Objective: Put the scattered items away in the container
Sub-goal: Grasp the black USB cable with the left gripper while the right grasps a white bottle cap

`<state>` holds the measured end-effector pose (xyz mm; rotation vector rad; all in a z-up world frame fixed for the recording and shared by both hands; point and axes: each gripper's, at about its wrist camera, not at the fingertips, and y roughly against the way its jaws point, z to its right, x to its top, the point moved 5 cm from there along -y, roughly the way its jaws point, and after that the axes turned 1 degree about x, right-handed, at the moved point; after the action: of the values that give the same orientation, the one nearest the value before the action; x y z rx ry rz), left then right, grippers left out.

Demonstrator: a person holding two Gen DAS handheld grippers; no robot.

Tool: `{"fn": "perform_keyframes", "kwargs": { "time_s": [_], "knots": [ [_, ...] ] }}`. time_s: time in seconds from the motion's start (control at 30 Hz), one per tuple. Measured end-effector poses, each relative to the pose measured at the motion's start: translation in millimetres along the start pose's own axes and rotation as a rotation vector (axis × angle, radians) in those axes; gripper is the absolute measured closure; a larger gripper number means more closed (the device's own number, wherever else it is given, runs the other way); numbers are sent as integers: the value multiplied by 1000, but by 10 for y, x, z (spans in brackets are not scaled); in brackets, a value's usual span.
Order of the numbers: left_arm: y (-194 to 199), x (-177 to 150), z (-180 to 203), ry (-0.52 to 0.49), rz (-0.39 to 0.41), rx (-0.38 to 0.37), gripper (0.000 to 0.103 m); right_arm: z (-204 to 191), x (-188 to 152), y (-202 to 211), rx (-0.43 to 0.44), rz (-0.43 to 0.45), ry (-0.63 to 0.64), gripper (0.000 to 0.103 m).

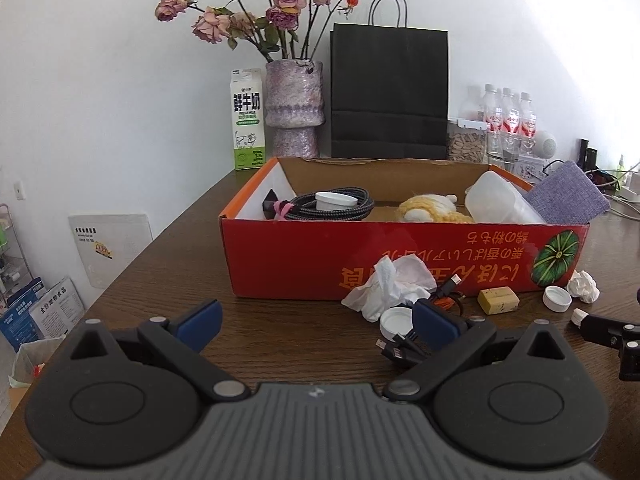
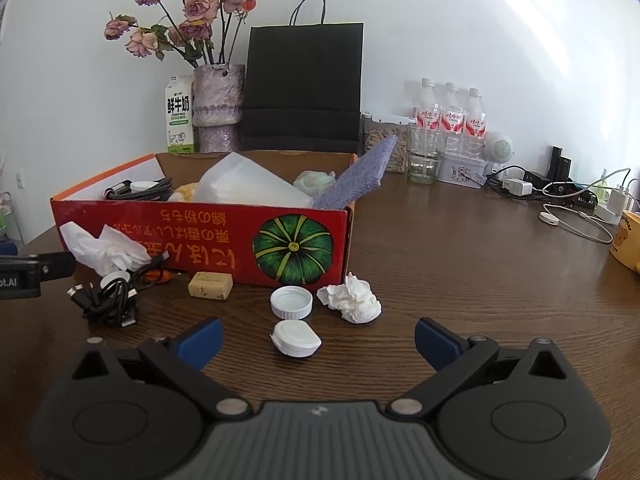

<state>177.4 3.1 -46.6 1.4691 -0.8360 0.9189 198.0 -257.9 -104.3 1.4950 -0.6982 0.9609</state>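
We see the red box (image 1: pixel 400 256) standing open on the brown surface (image 2: pixel 460 264), its printed pumpkin side toward us. Inside it lie a coiled braided cable (image 1: pixel 336 206) with a white lid (image 1: pixel 335 201) on top, a yellow plush toy (image 1: pixel 432 209), a frosted plastic tub (image 2: pixel 252 184) and a purple cloth (image 2: pixel 360 176) that leans out over the right rim.

Scattered in front of the box we find a crumpled tissue (image 2: pixel 106 250) touching its front wall, a tangle of black cables (image 2: pixel 112 300), a yellowish soap bar (image 2: pixel 211 285), an upturned white cap (image 2: pixel 291 302), a second white cap (image 2: pixel 296 338) lying on its side, and a small paper ball (image 2: pixel 352 298).

Our left hand-held gripper (image 1: pixel 316 320) hovers low over the surface with its blue pads spread wide and nothing between them; its right pad sits just over the cable tangle and a white cap (image 1: pixel 396 320) beside the tissue. Our right hand-held gripper (image 2: pixel 318 340) is likewise spread wide and empty, level with the surface, and the tipped cap lies between its pads, nearer the left one, with the upturned cap and paper ball just beyond.

Behind the box stand a milk carton (image 1: pixel 248 120), a vase of dried roses (image 1: pixel 294 108) and a black paper bag (image 1: pixel 388 92).
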Motion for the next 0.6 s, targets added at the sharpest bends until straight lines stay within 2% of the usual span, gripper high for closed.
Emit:
{"fn": "perform_keyframes", "kwargs": {
  "time_s": [0.3,0.4,0.53,0.6],
  "knots": [
    [-56,-32,297,-40,-47,-121,0,-3,-7,-107,20,-63,-2,14],
    [-108,-52,399,-50,-79,-135,0,-24,-15,-145,36,-86,2,25],
    [-173,-82,462,-46,-121,-151,6,-33,-31,-189,63,-112,-6,36],
    [-201,-98,475,-45,-141,-153,13,-38,-31,-185,65,-110,-5,37]
  ]
}}
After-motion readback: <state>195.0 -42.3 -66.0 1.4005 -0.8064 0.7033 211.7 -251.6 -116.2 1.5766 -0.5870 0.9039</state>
